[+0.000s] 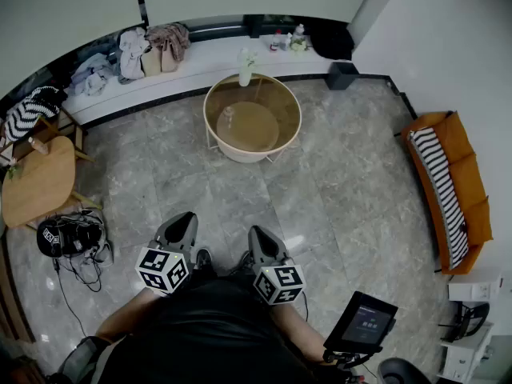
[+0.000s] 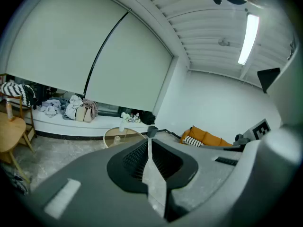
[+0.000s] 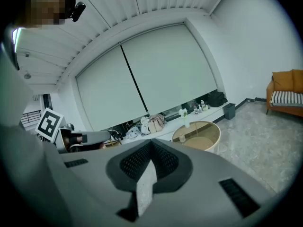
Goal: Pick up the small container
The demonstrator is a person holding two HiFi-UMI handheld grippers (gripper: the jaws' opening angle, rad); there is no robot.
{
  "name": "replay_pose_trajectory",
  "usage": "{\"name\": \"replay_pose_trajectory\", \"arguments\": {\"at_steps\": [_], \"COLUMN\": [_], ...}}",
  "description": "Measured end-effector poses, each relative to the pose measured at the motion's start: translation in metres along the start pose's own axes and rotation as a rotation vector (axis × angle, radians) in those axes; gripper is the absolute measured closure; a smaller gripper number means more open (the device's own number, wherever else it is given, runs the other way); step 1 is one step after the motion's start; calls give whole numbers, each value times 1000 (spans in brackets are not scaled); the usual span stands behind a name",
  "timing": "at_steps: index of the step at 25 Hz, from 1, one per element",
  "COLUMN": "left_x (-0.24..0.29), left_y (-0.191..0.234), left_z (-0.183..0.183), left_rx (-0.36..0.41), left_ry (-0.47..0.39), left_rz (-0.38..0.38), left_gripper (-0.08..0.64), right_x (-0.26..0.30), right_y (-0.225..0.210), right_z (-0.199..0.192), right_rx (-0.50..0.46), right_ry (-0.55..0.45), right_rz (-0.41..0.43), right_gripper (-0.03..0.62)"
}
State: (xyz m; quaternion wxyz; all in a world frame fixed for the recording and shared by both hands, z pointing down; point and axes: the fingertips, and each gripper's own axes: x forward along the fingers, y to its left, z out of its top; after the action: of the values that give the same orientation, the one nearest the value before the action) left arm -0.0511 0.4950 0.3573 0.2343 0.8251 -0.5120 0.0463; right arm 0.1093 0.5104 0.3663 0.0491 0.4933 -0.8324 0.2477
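Observation:
The small clear container [image 1: 228, 117] stands on the round glass-topped table [image 1: 276, 93] far ahead of me, next to a white vase of flowers [image 1: 245, 69]. Both grippers are held low, close to my body and well short of the table. My left gripper [image 1: 183, 219] is shut with nothing in it, and so is my right gripper [image 1: 258, 235]. In the left gripper view the jaws [image 2: 150, 135] meet, with the container [image 2: 117, 139] small beyond them. The right gripper view shows closed jaws [image 3: 151, 144] and the container [image 3: 182, 137] on the table [image 3: 208, 135].
An orange sofa [image 1: 468, 184] with a striped cushion lines the right wall. A wooden side table [image 1: 36, 184] and a black bag with cables [image 1: 70, 235] sit at the left. The window ledge [image 1: 208, 54] holds clothes and bags. A tablet on a stand [image 1: 364, 320] is near my right.

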Motion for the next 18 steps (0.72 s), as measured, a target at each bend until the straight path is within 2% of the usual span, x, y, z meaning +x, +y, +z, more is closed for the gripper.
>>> {"name": "replay_pose_trajectory", "arguments": {"at_steps": [6,13,18], "left_x": [0,6,8], "left_y": [1,0,6], "left_z": [-4,-2,4], "left_rx": [-33,-36,-40], "left_ry": [10,12,14], "left_rz": [16,9,-1], "left_gripper": [534,534,534], "right_x": [-2,-2,2], "right_y": [1,-3,-3], "right_z": [2,5,18], "right_rx": [-6,-13,25], "right_ry": [2,-1,-45], "right_rz": [6,-4,-22], "right_gripper": [586,586,586]}}
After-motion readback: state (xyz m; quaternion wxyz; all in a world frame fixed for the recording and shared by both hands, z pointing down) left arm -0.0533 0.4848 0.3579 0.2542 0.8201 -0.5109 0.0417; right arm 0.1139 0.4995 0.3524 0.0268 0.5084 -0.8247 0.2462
